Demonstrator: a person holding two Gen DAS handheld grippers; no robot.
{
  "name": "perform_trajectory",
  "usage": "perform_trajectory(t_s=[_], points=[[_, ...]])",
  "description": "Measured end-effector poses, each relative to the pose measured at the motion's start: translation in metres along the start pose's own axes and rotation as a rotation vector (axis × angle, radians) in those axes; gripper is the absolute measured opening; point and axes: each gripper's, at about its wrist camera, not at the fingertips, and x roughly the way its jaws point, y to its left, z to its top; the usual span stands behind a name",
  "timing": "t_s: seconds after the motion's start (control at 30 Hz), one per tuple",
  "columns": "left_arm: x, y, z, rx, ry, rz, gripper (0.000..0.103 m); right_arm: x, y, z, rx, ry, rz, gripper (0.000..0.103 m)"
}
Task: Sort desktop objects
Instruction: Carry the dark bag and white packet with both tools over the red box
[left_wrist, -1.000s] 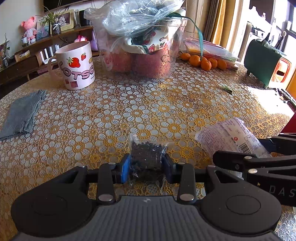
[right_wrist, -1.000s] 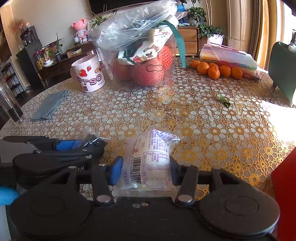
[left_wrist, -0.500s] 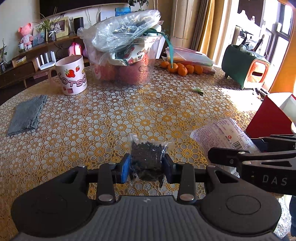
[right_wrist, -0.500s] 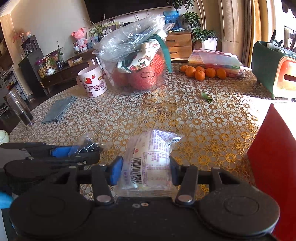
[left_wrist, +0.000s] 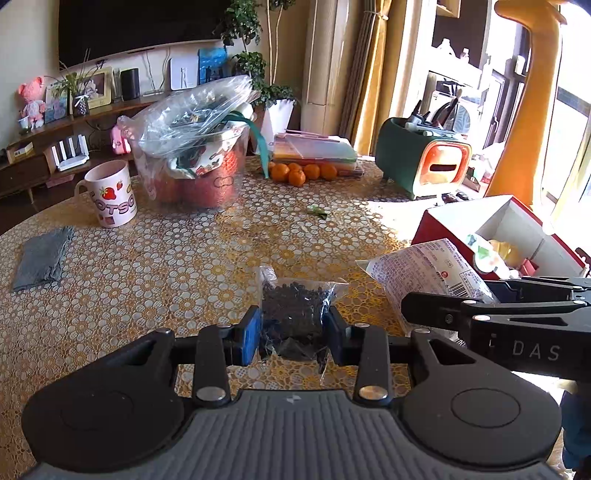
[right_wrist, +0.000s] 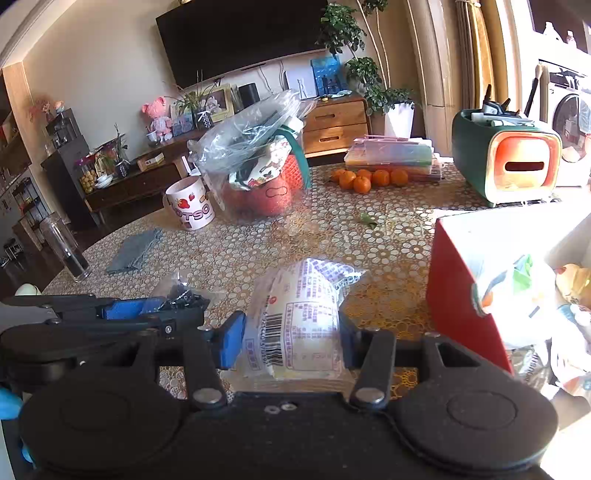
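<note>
My left gripper (left_wrist: 293, 338) is shut on a small clear bag of dark bits (left_wrist: 295, 310), held above the table. My right gripper (right_wrist: 291, 341) is shut on a white printed packet with a barcode (right_wrist: 303, 314). In the left wrist view that packet (left_wrist: 424, 271) and the right gripper's side (left_wrist: 517, 314) show at the right. The right wrist view has the left gripper (right_wrist: 110, 314) with its bag (right_wrist: 181, 293) at the left. A red box with a white inside (right_wrist: 461, 288) stands open at the right, with packets in it; it also appears as the red box (left_wrist: 491, 225).
On the flower-patterned tablecloth (left_wrist: 166, 266) stand a strawberry mug (left_wrist: 110, 194), a clear tub of fruit under plastic bags (left_wrist: 192, 155), several oranges (left_wrist: 301, 171), a green and orange holder (left_wrist: 424, 162), a grey cloth (left_wrist: 44, 258) and a tall glass (right_wrist: 64, 243).
Both grippers have risen and pulled back with their loads still held. The table now looks farther away, and the red box has come into view at the right.
</note>
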Motion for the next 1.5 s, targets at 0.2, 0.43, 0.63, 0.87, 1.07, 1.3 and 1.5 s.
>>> perform_trajectory(t_s=[0.2, 0.43, 0.63, 0.87, 1.07, 1.3, 1.5], points=[[-0.016, -0.041, 0.005, 0.044, -0.028, -0.047, 0.036, -0.041, -0.024, -0.004, 0.027, -0.047, -0.02, 0.05], [-0.021, -0.09, 0.009, 0.088, -0.044, -0.106, 0.036, -0.079, -0.06, -0.012, 0.055, -0.084, -0.065, 0.05], [-0.016, -0.132, 0.014, 0.123, -0.049, -0.155, 0.036, -0.104, -0.091, -0.016, 0.079, -0.11, -0.115, 0.05], [-0.003, -0.174, 0.021, 0.18, -0.047, -0.192, 0.036, -0.116, -0.13, -0.019, 0.102, -0.126, -0.178, 0.05], [0.014, -0.201, 0.027, 0.221, -0.033, -0.203, 0.036, -0.119, -0.164, -0.016, 0.116, -0.137, -0.238, 0.05], [0.04, -0.225, 0.036, 0.263, -0.013, -0.2, 0.036, -0.111, -0.2, -0.006, 0.116, -0.143, -0.293, 0.05], [0.066, -0.239, 0.047, 0.293, 0.0, -0.192, 0.036, -0.093, -0.227, 0.001, 0.137, -0.106, -0.279, 0.05]])
